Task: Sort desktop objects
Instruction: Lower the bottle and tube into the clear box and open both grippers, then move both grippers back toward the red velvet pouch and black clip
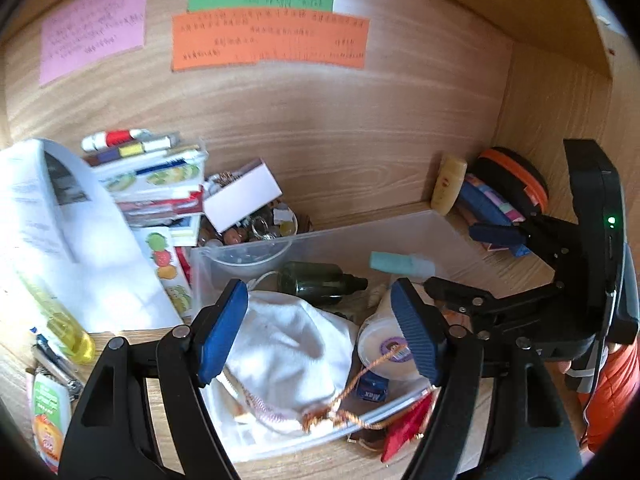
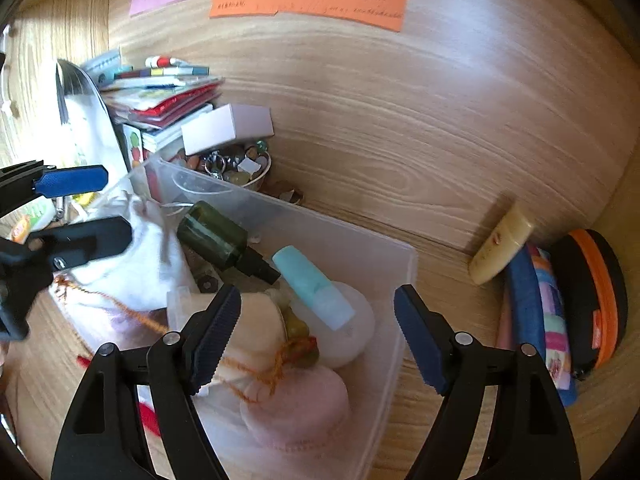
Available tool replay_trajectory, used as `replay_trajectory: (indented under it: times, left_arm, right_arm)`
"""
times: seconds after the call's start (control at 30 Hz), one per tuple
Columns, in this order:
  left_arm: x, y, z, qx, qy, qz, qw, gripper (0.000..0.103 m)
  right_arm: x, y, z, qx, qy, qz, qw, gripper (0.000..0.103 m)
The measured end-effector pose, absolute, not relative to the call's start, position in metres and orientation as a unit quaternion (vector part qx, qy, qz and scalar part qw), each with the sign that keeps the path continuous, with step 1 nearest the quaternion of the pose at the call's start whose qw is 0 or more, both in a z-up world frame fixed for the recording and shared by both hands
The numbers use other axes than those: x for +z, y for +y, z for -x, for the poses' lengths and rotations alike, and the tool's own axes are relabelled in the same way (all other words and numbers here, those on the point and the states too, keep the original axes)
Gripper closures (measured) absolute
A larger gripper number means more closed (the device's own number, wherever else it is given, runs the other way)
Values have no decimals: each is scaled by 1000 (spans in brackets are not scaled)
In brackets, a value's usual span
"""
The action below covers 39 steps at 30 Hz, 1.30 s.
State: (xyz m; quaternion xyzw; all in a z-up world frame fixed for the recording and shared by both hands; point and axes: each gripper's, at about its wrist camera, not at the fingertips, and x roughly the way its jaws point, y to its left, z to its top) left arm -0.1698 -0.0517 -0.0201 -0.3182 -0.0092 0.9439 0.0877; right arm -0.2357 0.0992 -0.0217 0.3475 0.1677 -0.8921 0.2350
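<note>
- Left gripper (image 1: 320, 330) poised over the near-left part of the clear plastic bin (image 1: 360, 236), jaws wide, nothing pressed between the pads (white drawstring pouch (image 1: 288, 356) lying just below and between them, seemingly free).
- Right gripper (image 2: 318, 334) hanging over the bin's right wall, jaws wide and empty; one finger inside the bin, the other outside it.
- Sorted so far, inside the bin: pouch at the near left, dark green bottle (image 1: 320, 282) on its side toward the far wall, teal tube (image 2: 312, 288) resting on a pale round jar (image 2: 348, 336), pink cushion-like thing (image 2: 300, 412) nearest the right camera.
- Not yet in the bin: cream-yellow tube (image 2: 500, 244) leaning on the back panel to the right, beside a striped pouch (image 2: 548, 320) and a black-and-orange case (image 2: 592, 300).
- Risk one: orange cord (image 1: 360, 384) trailing over the bin's near rim; likely to snag a finger and drag the pouch back out.
- Risk two: right jaws astride the wall; closing here would probably tip or shove the light bin.
- Risk three: grippers near each other over one bin; collision possible on a careless reach.
</note>
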Motion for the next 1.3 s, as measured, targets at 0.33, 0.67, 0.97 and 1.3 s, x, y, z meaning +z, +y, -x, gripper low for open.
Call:
replay_trajectory:
  times: [0.33, 0.67, 0.97, 1.3]
  left_arm:
    - [-17, -62, 122, 945, -3, 316, 82, 23]
    - [-60, -40, 93, 921, 30, 378, 89, 23]
    - [-88, -3, 112, 897, 25, 421, 133, 23]
    - [-102, 20, 136, 878, 12, 447, 171, 71]
  right_arm:
    - [-11, 127, 190, -898, 151, -332, 246, 23]
    - [-30, 156, 153, -897, 127, -343, 249, 17]
    - [-54, 162, 137, -884, 135, -370, 252, 17]
    - [-58, 165, 133, -882, 144, -373, 249, 17]
